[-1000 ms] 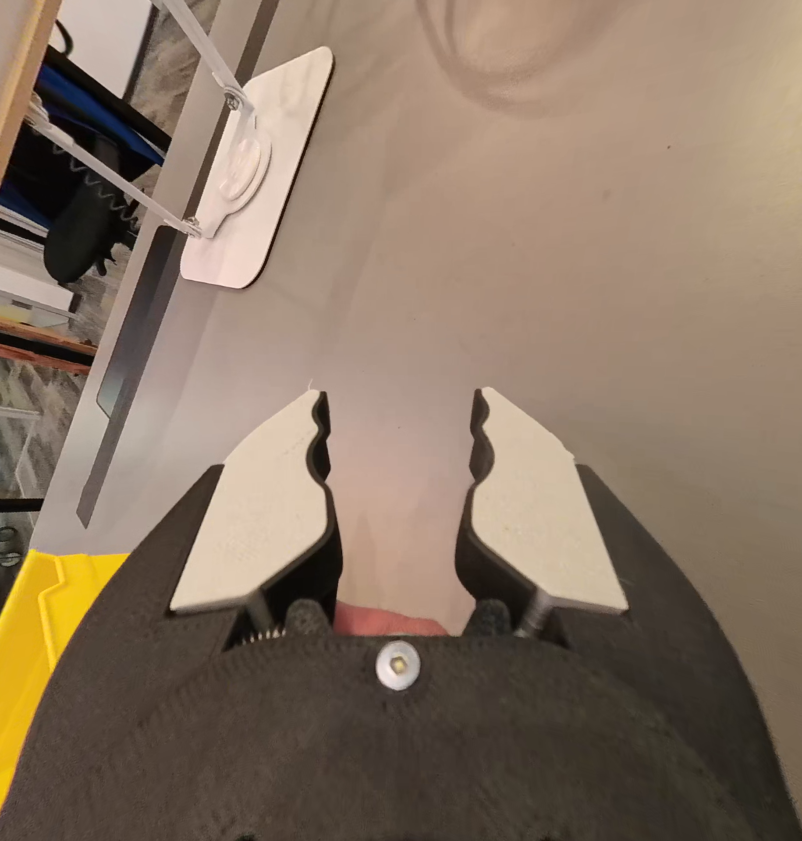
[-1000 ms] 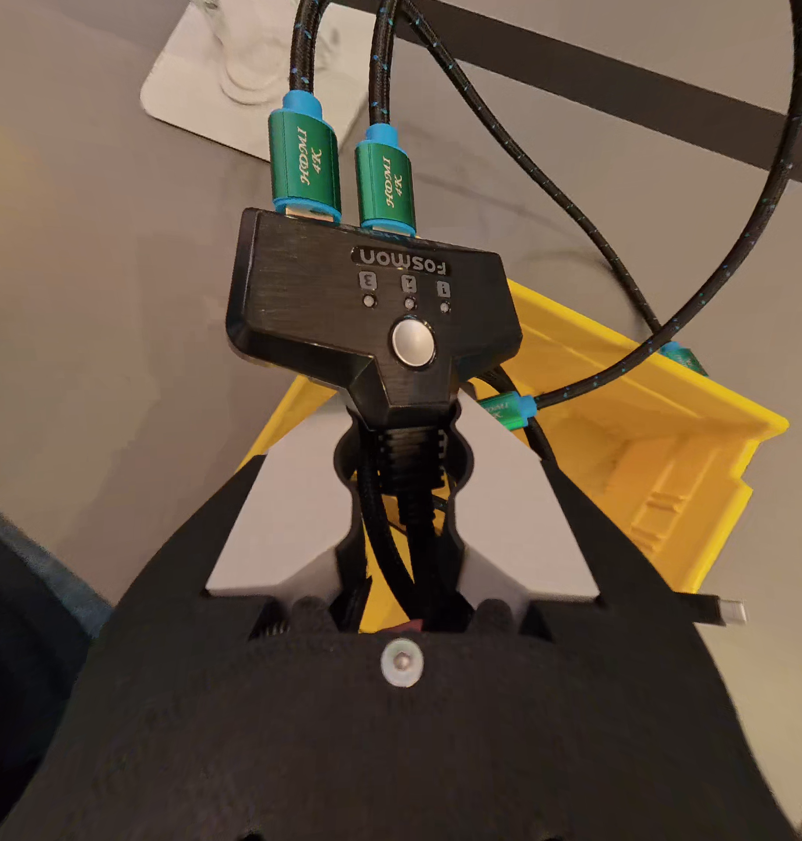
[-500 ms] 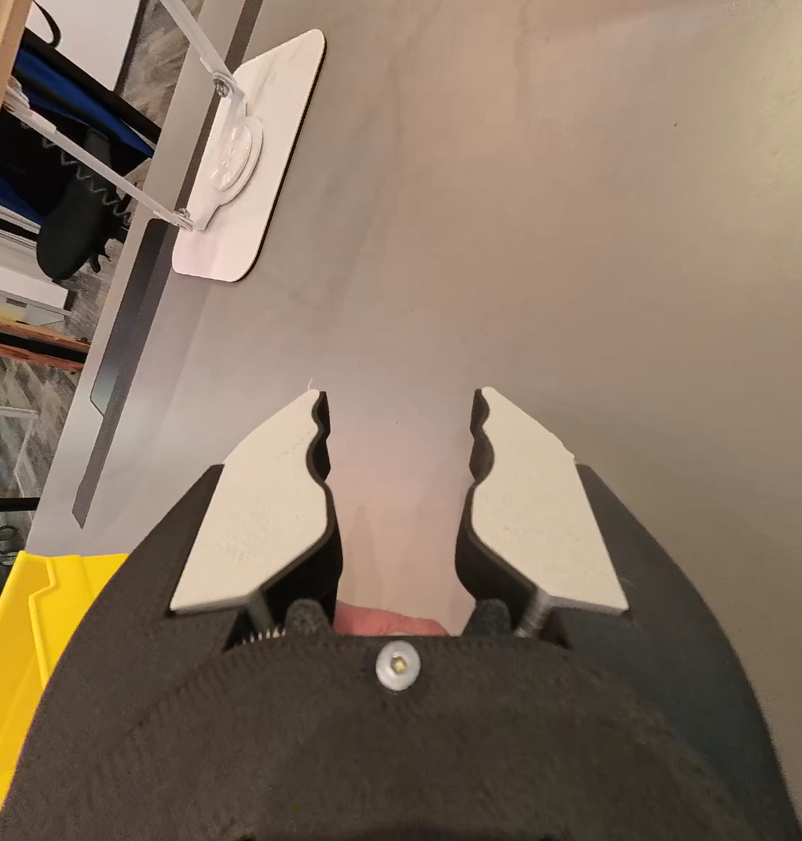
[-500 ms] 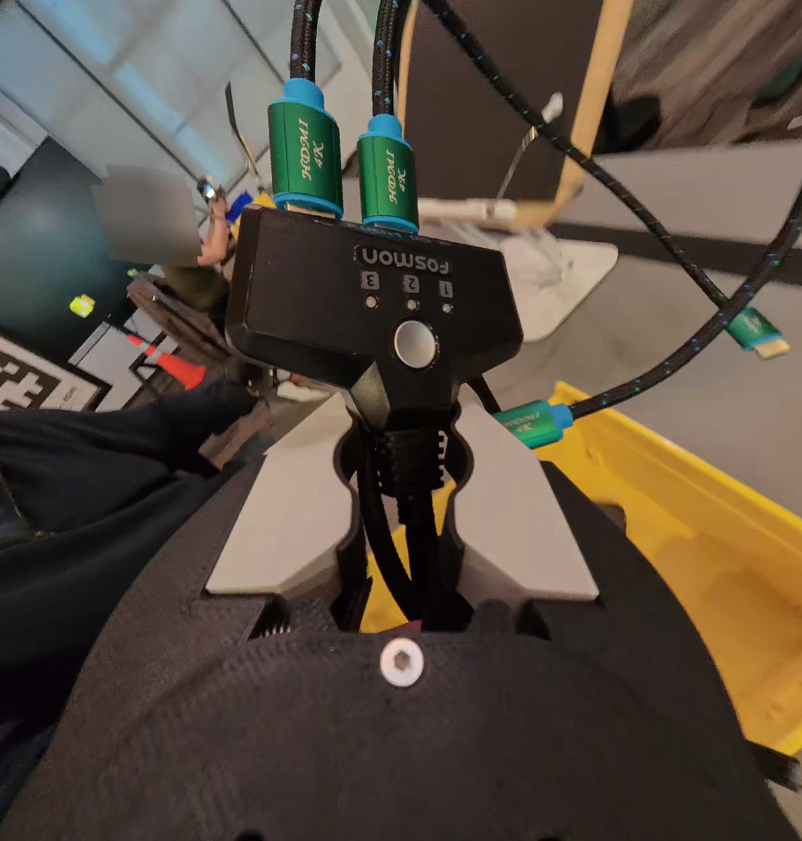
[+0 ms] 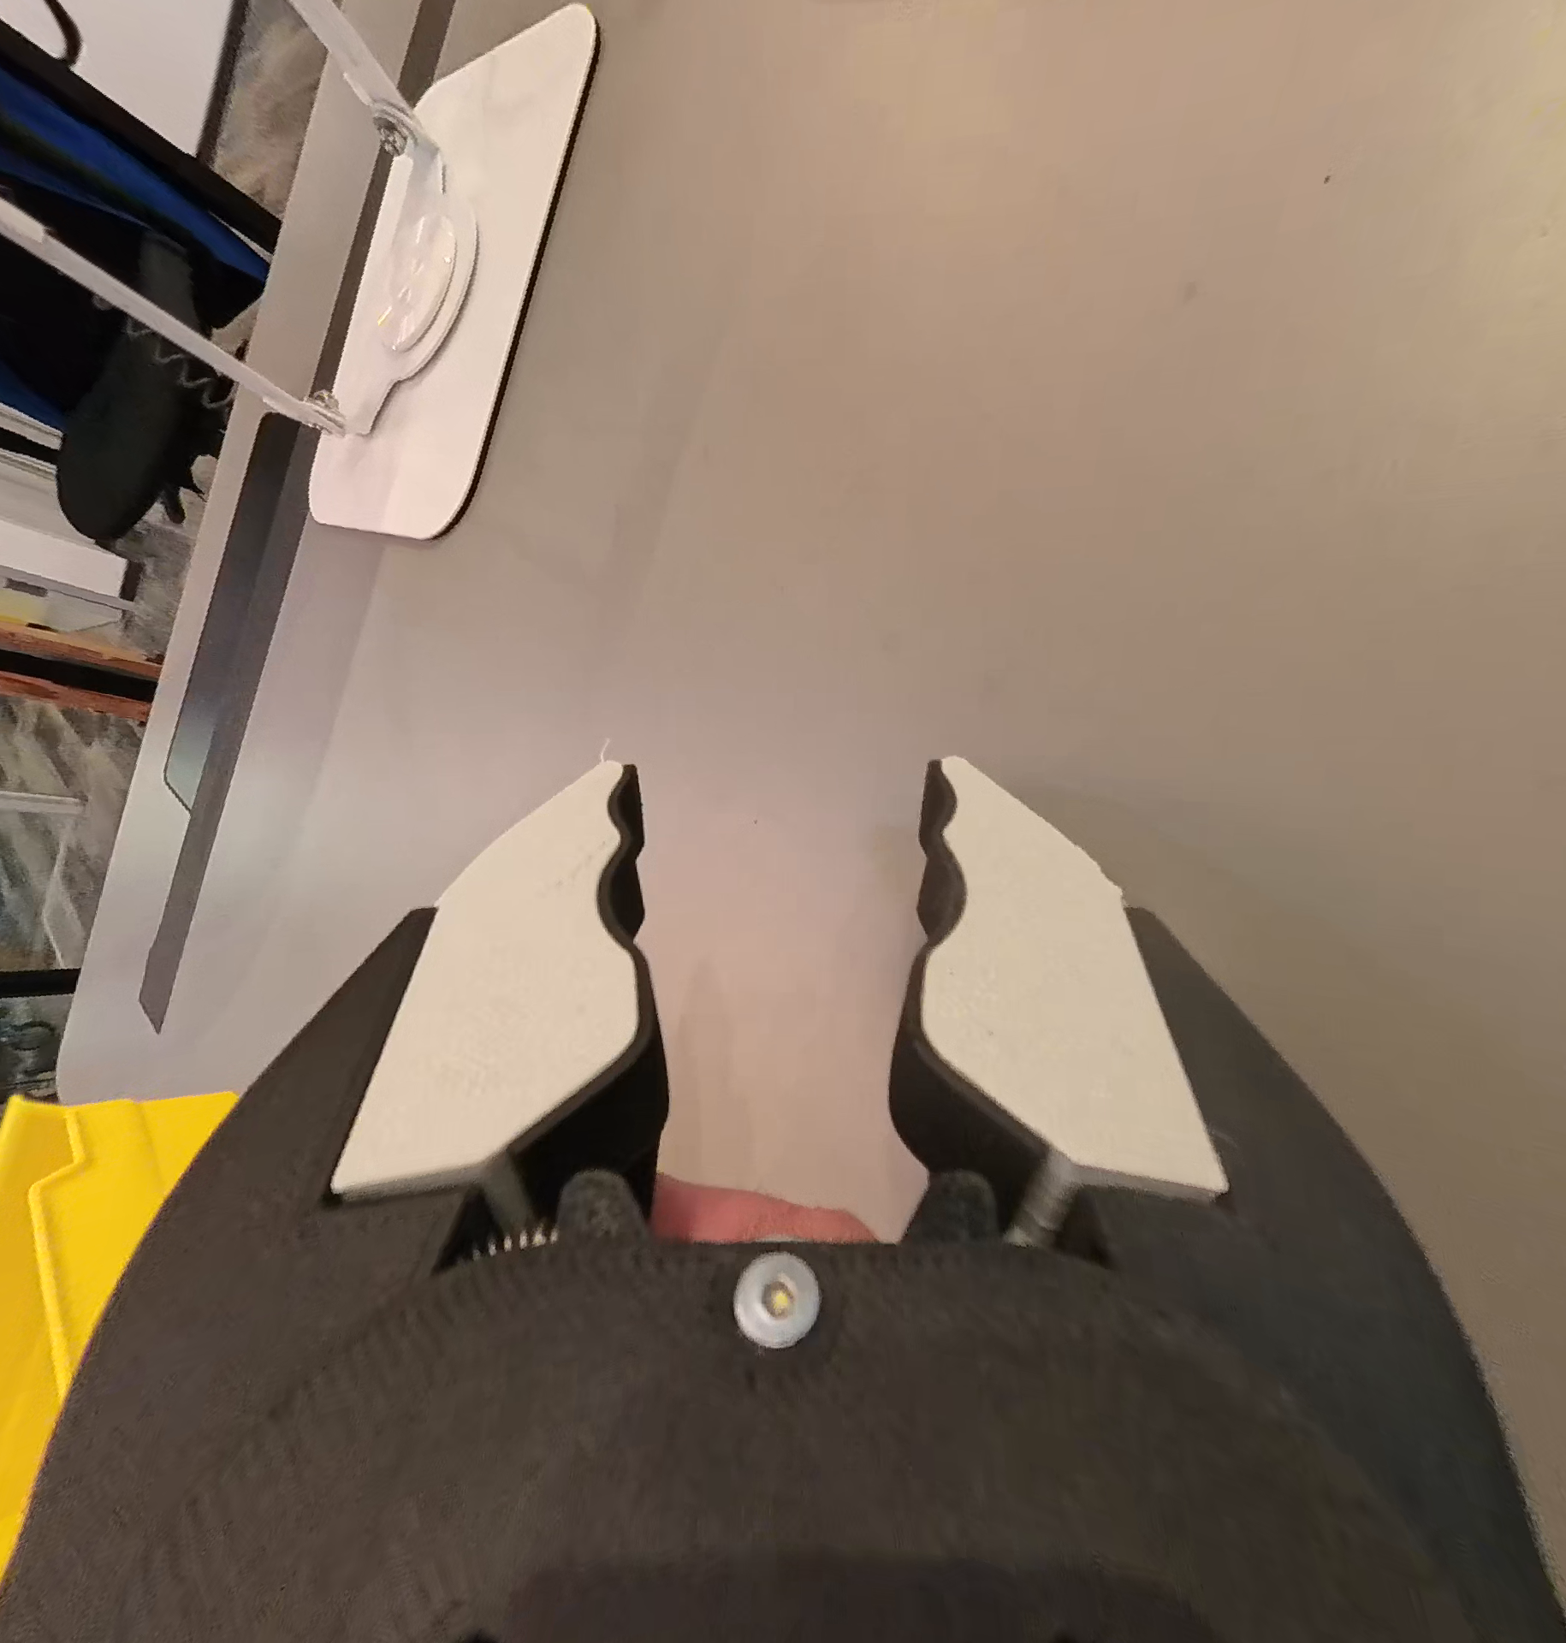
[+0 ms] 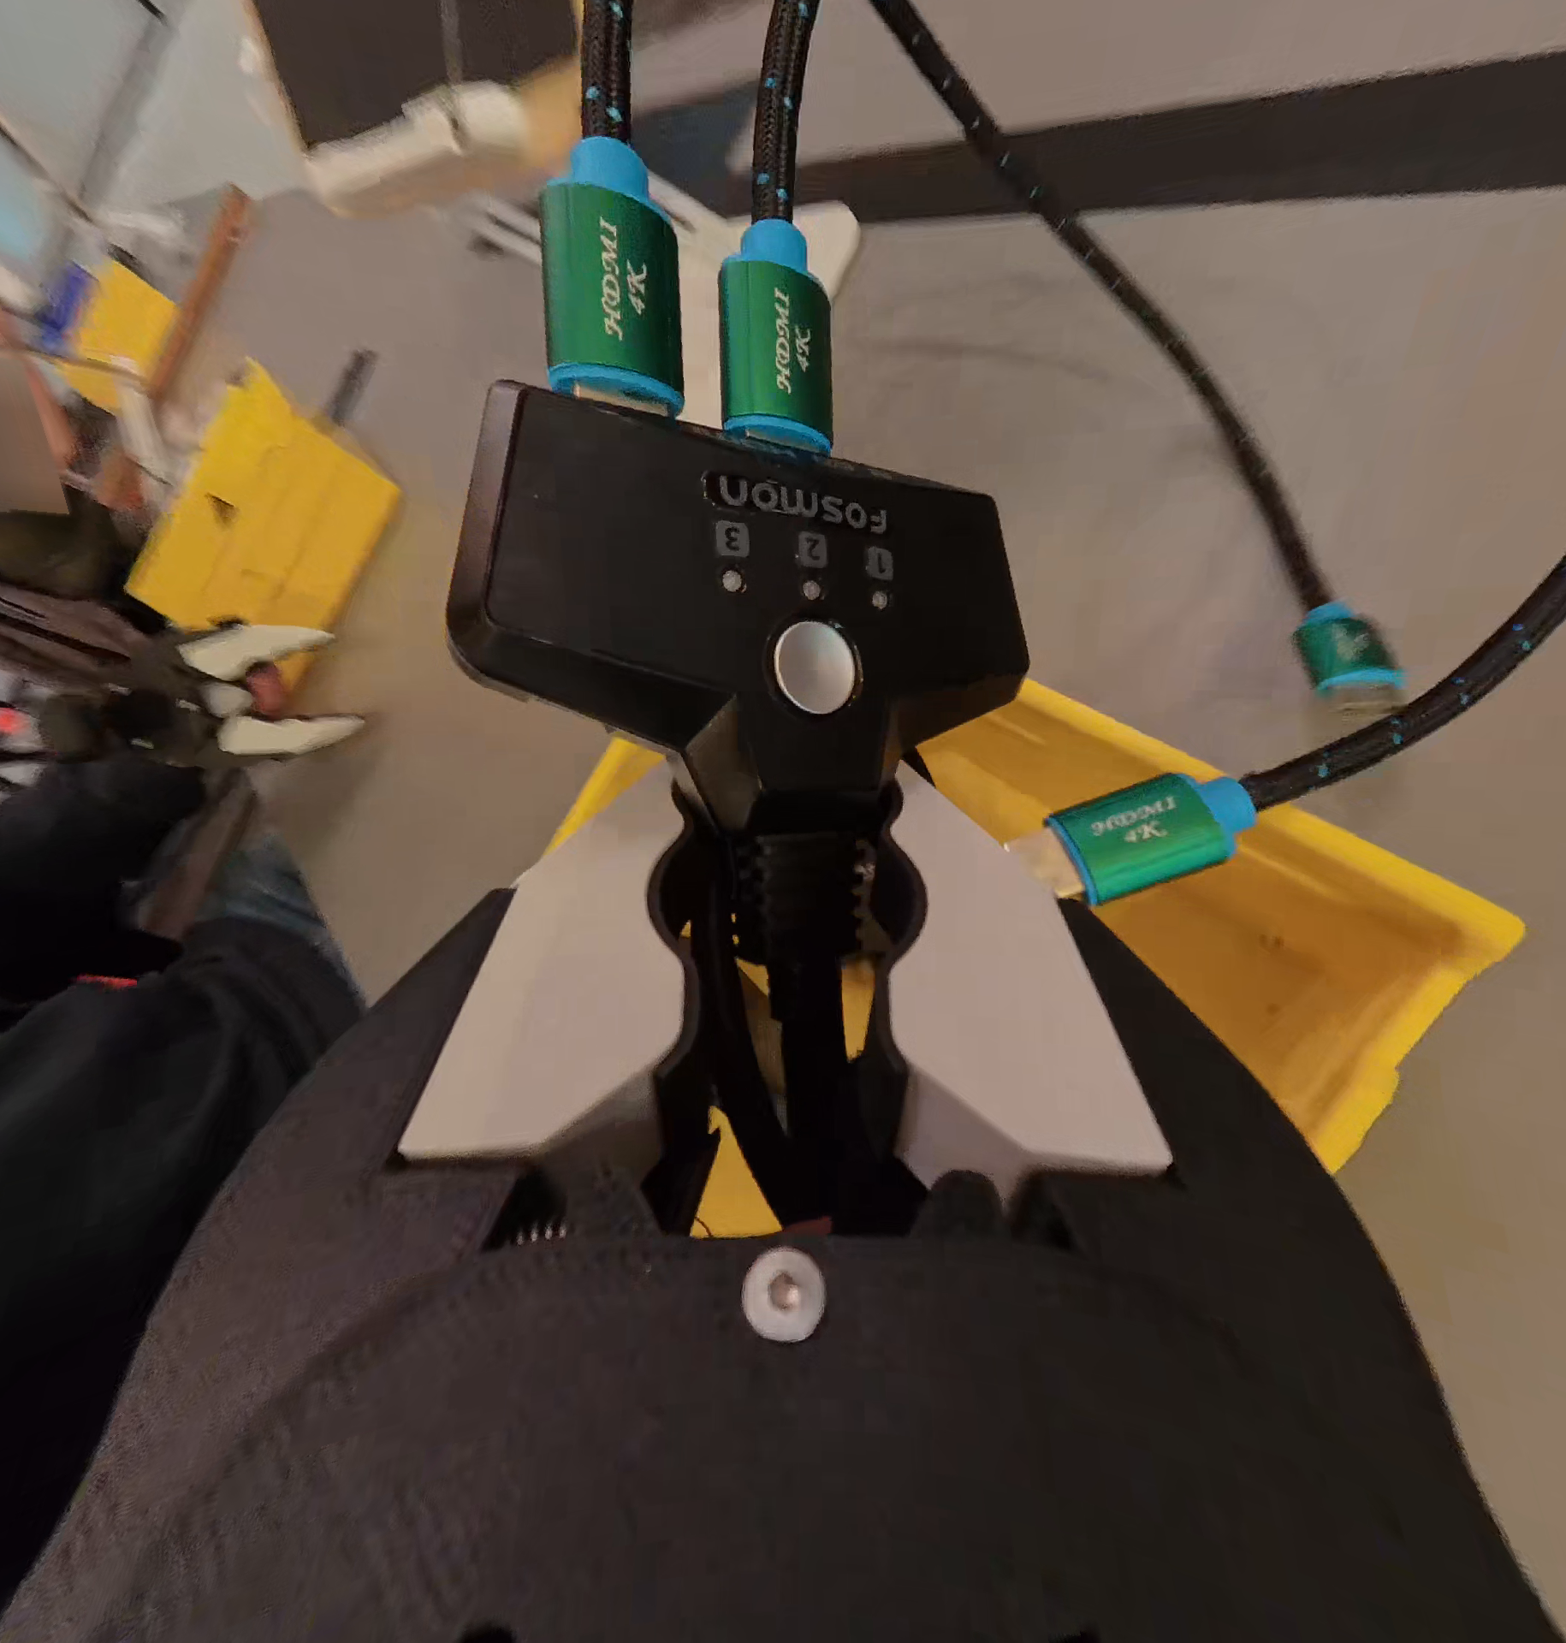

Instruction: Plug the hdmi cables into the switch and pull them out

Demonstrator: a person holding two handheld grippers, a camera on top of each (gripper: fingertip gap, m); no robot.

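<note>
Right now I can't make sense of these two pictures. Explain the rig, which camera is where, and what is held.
No robot here: a person holds a two-finger gripper in each hand, with a camera on each looking along its fingers. The left view shows the left gripper open and empty over a grey table, a yellow bin at its corner. The right view shows the right gripper shut on the neck of a black switch. Two green plugs sit in the switch; two more hang loose above another yellow bin.
</note>
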